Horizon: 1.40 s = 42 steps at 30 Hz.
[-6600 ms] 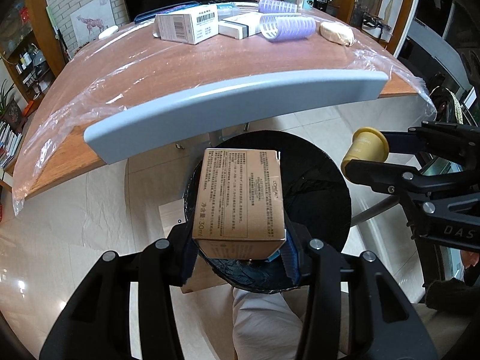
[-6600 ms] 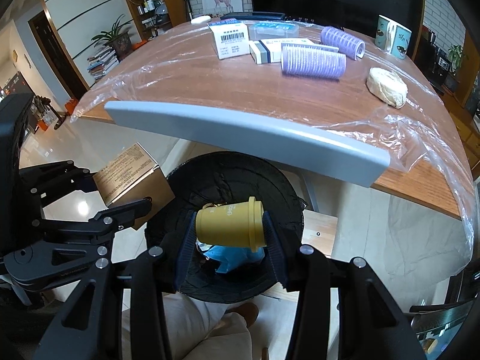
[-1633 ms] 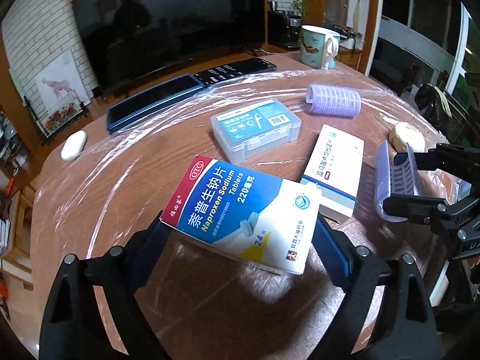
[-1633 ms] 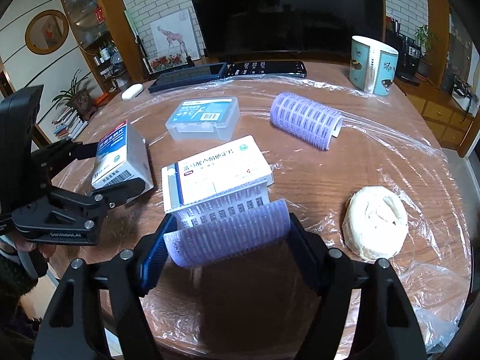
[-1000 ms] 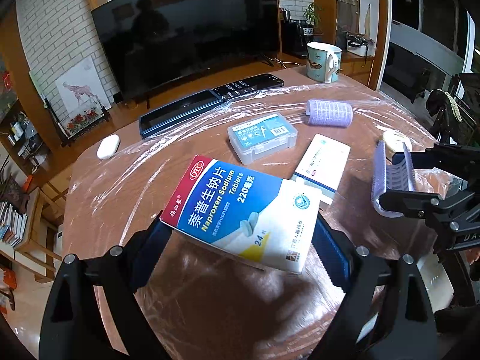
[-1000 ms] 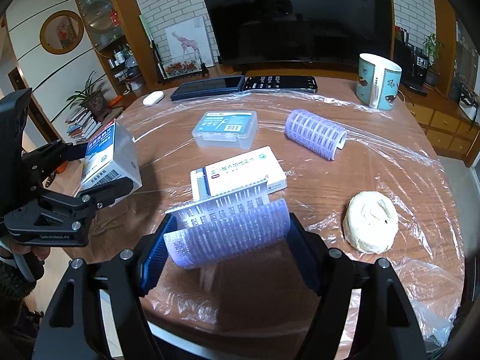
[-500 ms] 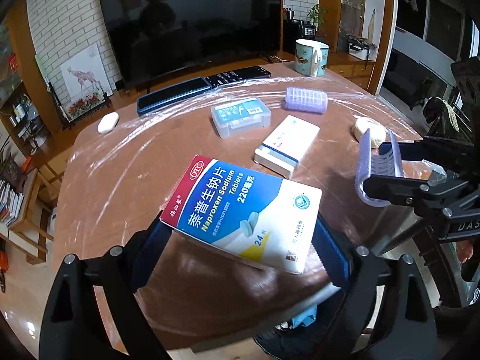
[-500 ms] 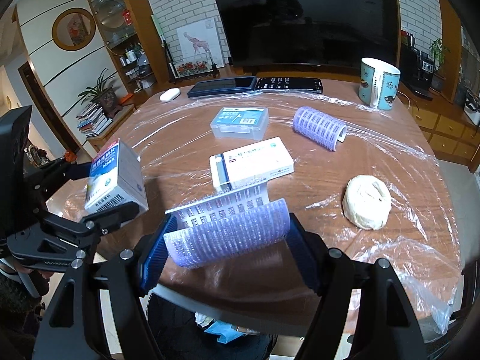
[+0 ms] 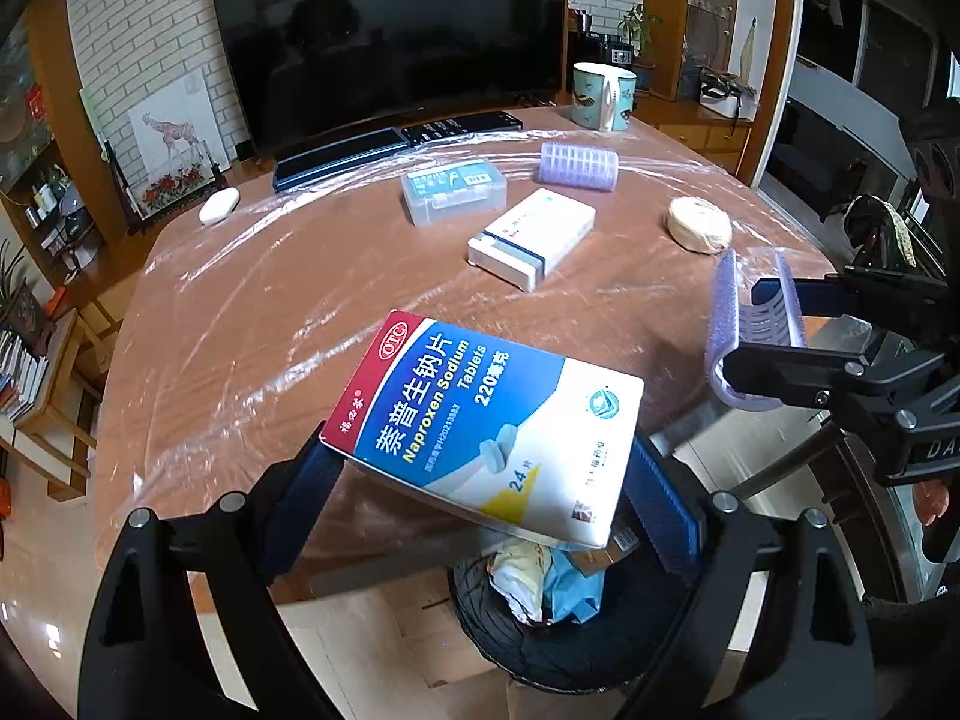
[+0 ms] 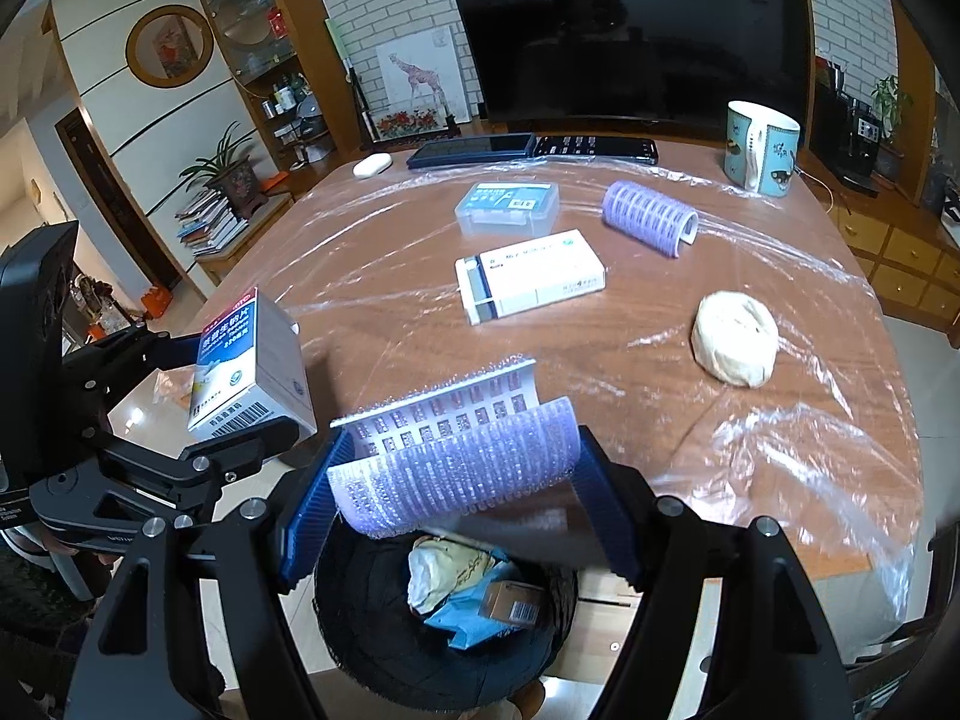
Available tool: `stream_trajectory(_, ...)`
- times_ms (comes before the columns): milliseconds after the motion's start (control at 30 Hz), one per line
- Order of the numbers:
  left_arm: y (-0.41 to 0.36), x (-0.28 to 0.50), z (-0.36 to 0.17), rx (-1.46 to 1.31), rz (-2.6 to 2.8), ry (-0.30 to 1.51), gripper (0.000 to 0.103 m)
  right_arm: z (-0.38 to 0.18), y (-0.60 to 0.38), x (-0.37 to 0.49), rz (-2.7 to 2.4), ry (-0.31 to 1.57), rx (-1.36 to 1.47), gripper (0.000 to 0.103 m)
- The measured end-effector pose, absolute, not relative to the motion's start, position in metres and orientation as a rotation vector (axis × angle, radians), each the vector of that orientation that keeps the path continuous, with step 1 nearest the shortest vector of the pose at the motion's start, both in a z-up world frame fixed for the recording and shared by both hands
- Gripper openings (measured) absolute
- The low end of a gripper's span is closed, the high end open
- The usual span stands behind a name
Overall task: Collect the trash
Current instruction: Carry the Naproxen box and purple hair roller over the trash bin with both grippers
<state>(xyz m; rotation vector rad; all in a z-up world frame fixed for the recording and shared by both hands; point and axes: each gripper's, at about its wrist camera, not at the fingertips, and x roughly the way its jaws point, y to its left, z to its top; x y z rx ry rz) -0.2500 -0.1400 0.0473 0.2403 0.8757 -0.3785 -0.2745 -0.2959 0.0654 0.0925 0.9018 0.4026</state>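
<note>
Down low by the table edge: one round black trash bin [image 10: 384,654] with a black bag inside. In the bin: something blue and crumpled [image 10: 465,615], a cream-colored wad [image 10: 441,567], and a small brown box [image 10: 510,603].

Pinched between the blue pads of the left gripper [image 9: 480,495]: one pill box [image 9: 486,426], red, blue and white, held up past the table edge, above the bin. Squeezed from both sides, tilted a little.

Pinched in the right gripper [image 10: 459,480]: one purple hair roller [image 10: 456,462], split open along its side, also held up over the bin.

Still lying on the brown table [image 10: 360,276], under clear plastic wrap [image 10: 798,444]:
- one more purple roller [image 10: 648,219], far side, near the mug
- one white flat box [image 10: 528,276], in the middle
- one clear plastic case [image 10: 507,207] with a blue label, behind the white box; contents too small to tell
- one round pale lump [image 10: 735,348], on the right
- one blue-green mug [image 10: 759,147], far right corner, upright
- two dark flat things [image 10: 534,150], end to end at the far edge
- one small white oval thing [image 10: 372,165], far left

Two rollers in all, two card boxes outside the bin.
</note>
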Motion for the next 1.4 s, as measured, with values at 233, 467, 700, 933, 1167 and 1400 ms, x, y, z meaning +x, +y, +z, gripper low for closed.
stream_trajectory(233,-0.144,-0.269,0.045,0.245,-0.375,0.882,0.092,0.065,-0.301,-0.293,0.417,0.906,0.087,0.072)
stream_trajectory(467,-0.148,-0.288,0.041,0.250,-0.367,0.897,0.092,0.062,-0.304,-0.306,0.429,0.920,0.084,0.072)
stream_trajectory(700,-0.150,-0.302,0.035,0.250,-0.361,0.916,0.092,0.056,-0.303,-0.315,0.451,0.935,0.071,0.072)
stream_trajectory(933,-0.153,-0.313,0.028,0.251,-0.363,0.935,0.092,0.050,-0.300,-0.324,0.466,0.955,0.060,0.072)
stream_trajectory(1167,-0.154,-0.321,0.018,0.258,-0.366,0.960,0.092,0.041,-0.298,-0.328,0.470,0.978,0.054,0.072)
stream_trajectory(1400,-0.154,-0.325,0.009,0.264,-0.364,0.981,0.092,0.030,-0.297,-0.334,0.463,1.004,0.051,0.072)
